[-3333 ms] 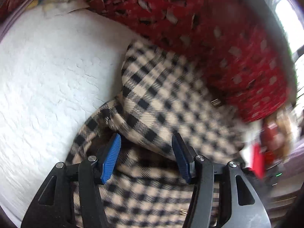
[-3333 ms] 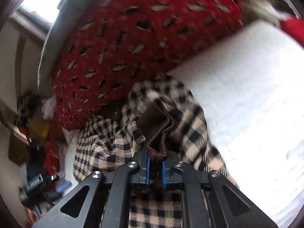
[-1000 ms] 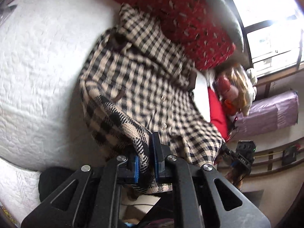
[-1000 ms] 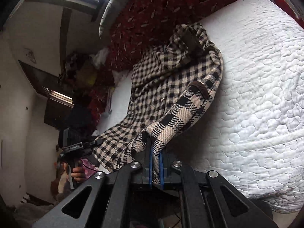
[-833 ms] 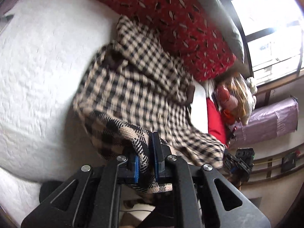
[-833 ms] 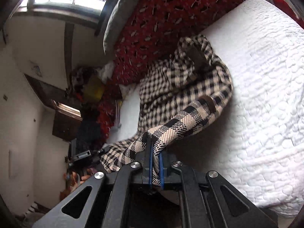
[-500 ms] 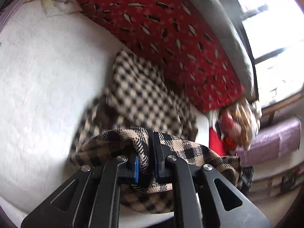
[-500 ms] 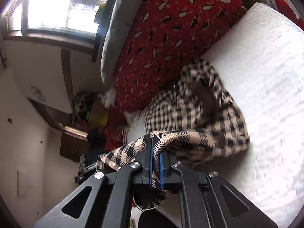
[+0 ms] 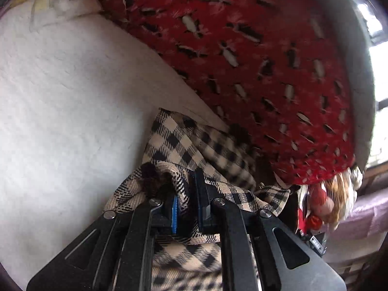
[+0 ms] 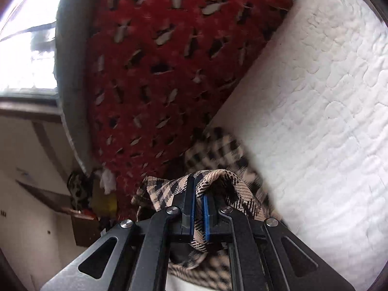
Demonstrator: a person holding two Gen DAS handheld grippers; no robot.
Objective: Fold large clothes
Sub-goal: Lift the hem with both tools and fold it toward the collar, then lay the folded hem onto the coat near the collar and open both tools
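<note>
Red patterned cushion (image 9: 254, 55), white quilt (image 10: 322, 111)

I've got 2 wrist fisheyes, each looking forward along its own fingers. The left view sits close over the white quilt (image 9: 72, 92), angled down toward the red blanket (image 9: 254, 48), with the left gripper (image 9: 186, 208) filling the bottom edge and a window at the far right. The right view looks from the other side, just as near, its right gripper (image 10: 197, 214) low in frame, quilt (image 10: 327, 109) on the right, window upper left. Both share the checked coat (image 9: 194, 145), the blanket (image 10: 169, 60) and the quilt.
</note>
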